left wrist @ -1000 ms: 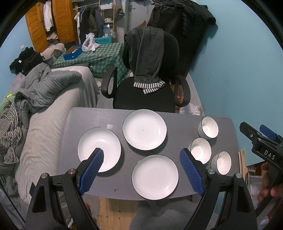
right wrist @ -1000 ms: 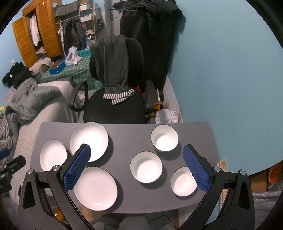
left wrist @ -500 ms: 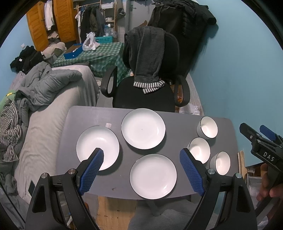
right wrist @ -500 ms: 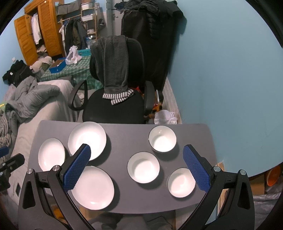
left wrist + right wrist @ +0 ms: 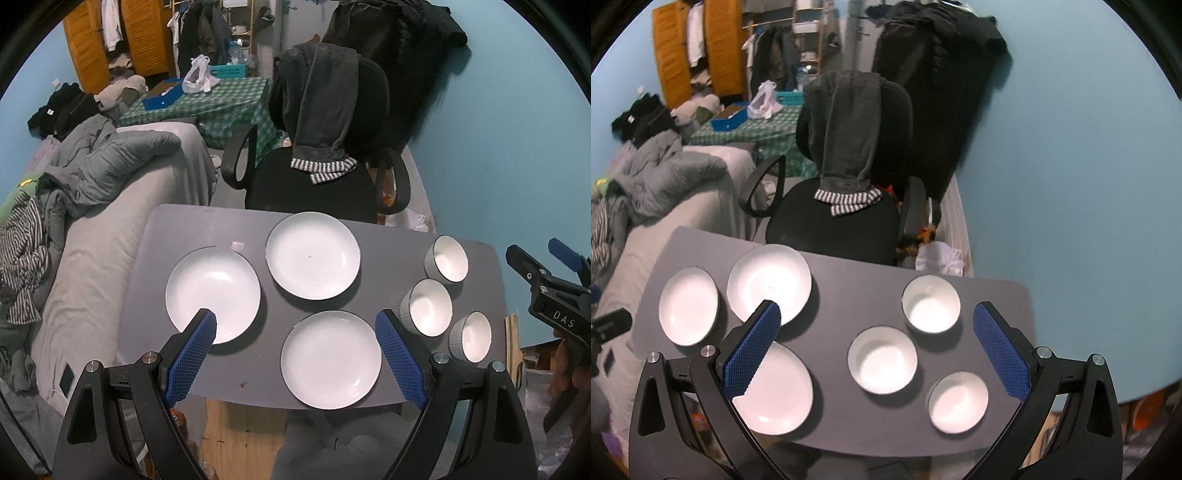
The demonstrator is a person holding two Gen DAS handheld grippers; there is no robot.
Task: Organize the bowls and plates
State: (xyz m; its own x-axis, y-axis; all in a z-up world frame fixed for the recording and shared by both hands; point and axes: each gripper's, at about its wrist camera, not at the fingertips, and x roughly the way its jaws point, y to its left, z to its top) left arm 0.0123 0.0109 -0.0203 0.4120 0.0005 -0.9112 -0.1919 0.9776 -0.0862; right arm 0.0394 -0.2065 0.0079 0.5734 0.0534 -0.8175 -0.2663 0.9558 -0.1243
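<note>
Both grippers, left gripper [image 5: 295,350] and right gripper [image 5: 877,345], hover with jaws apart and empty above the table [image 5: 376,230]. Three plates [image 5: 312,255] lie left, three bowls [image 5: 882,360] right, unstacked. Approach step; next move likely calls for descending onto one rim.

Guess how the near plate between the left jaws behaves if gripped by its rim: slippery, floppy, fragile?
The near plate looks rigid and glazed, with glare on its white face, so probably slippery. It lies flat on the table, leaving little rim to grip. Likely ceramic, so fragile if dropped.
</note>
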